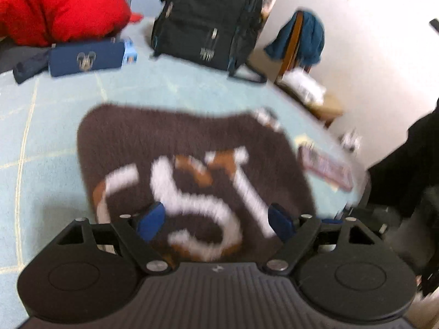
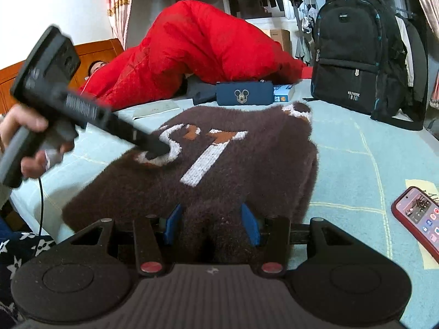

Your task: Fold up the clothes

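Left tongs [image 1: 216, 219] stand wide, tips down on the brown sweater [image 1: 189, 164] lying on the bed [image 1: 41, 142]. Sweater appears folded compact, sleeves unseen. Right tongs [image 2: 211, 223] pinch its near edge bunched between narrowed pads; folding looks late, not settled.

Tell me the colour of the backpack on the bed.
Black backpack with small blue trim; clearest in the right wrist view.

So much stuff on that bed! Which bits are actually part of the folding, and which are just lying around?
Part of the folding:
brown sweater
left gripper, tip on the sweater
right gripper, around a fold of the sweater

Just lying about:
black backpack
red quilt
navy Mickey pouch
phone
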Demonstrator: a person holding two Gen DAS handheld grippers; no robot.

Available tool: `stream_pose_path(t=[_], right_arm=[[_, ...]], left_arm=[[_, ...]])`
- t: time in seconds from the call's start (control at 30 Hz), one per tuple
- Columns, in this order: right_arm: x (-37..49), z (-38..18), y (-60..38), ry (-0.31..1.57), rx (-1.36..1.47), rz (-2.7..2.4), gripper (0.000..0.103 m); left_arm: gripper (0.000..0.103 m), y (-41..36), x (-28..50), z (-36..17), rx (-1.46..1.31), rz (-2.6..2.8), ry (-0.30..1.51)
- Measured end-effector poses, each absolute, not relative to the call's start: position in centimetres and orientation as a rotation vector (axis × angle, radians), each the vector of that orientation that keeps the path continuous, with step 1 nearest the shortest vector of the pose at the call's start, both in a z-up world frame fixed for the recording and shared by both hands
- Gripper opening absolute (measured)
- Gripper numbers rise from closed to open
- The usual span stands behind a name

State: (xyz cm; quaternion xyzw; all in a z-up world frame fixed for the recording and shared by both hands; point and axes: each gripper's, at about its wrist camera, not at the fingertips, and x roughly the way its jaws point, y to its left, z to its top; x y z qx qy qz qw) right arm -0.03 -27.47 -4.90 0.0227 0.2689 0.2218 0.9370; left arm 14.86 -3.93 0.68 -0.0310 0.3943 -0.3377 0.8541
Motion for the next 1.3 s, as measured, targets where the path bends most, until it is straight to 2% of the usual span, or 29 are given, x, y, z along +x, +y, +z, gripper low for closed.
stream_pose_path(t=[0.17, 0.3, 0.43, 0.6, 0.77, 0.87, 1.07, 1.17, 1.3], right_arm=[[-0.1, -5.2, -27.6, 0.534, 0.062, 0.46, 0.055], [-0.3, -5.1, -27.3, 0.529, 0.04, 0.459, 0.057], [-0.4, -5.2, -27.3, 0.525, 0.046, 0.46, 0.058], [-0.4, -5.2, -27.3, 0.521, 0.058, 0.463, 0.06], [-0.9, -4.2, -27.9, 0.527, 0.067, 0.462, 0.062], [-1.1, -3.0, -28.6, 0.508, 0.056, 0.432, 0.071], [2.7, -0.2, -27.9, 0.445, -0.059, 0.418, 0.071], [6.5, 0.0, -27.5, 0.492, -0.052, 0.479, 0.071], [9.6, -2.6, -27.5, 0.599, -0.06, 0.504, 0.07]], left_arm=[[0.081, -5.3, 16.4, -1.7, -0.005, -0.681, 0.86], [0.081, -5.0, 15.5, 0.1, -0.028, -0.663, 0.862], [0.084, -3.8, 12.1, 1.8, -0.056, -0.69, 0.802], [0.084, -4.1, 9.6, -1.1, -0.043, -0.64, 0.827], [0.085, -4.1, 7.4, 0.3, -0.046, -0.64, 0.782], [0.089, -3.8, 6.8, 0.1, -0.054, -0.668, 0.78], [0.089, -2.8, 7.2, -2.2, -0.163, -0.67, 0.853], [0.089, -2.7, 6.9, -1.9, -0.164, -0.67, 0.848], [0.089, -2.6, 6.6, -1.3, -0.148, -0.664, 0.83]])
